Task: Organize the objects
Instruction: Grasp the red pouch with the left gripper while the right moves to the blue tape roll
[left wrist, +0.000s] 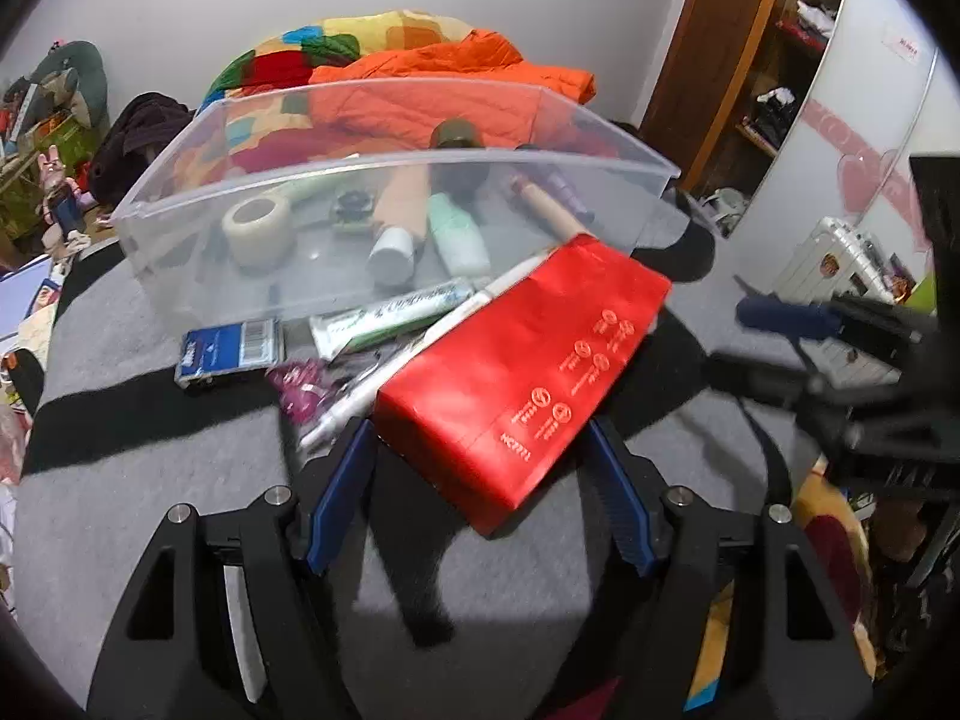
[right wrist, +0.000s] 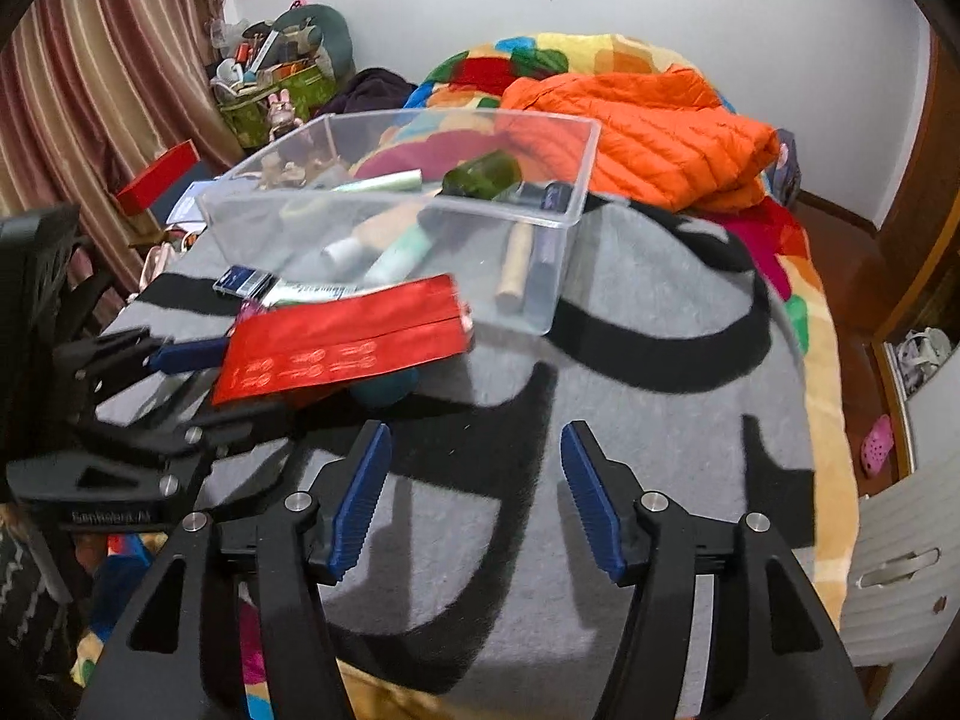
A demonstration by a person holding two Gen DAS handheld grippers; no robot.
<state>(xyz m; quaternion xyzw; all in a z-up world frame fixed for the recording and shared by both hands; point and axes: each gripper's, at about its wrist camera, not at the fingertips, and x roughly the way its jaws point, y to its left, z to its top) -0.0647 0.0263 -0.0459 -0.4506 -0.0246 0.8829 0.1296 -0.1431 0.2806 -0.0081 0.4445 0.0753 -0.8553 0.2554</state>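
Note:
A red flat pack (left wrist: 522,372) lies slantwise on the grey-and-black blanket (left wrist: 150,450), in front of a clear plastic bin (left wrist: 384,159). My left gripper (left wrist: 477,429) is open around the pack's near end, one blue finger on each side. In the right wrist view the red pack (right wrist: 342,345) rests partly on a teal round thing (right wrist: 384,390), with a blue finger (right wrist: 186,355) of the left gripper at its left end. My right gripper (right wrist: 477,438) hangs open over bare blanket, nothing between its fingers. Beside the pack lie a toothpaste tube (left wrist: 390,315), a blue box (left wrist: 231,351), a pink wrapper (left wrist: 303,387) and a white pen (left wrist: 360,402).
The bin (right wrist: 384,199) holds a tape roll (left wrist: 258,228), a white-capped bottle (left wrist: 393,252), a mint bottle (left wrist: 459,234), a dark green bottle (left wrist: 456,138) and a cardboard tube (left wrist: 552,210). An orange jacket (right wrist: 648,132) lies behind it. The bed's edge drops off at the right (right wrist: 834,420).

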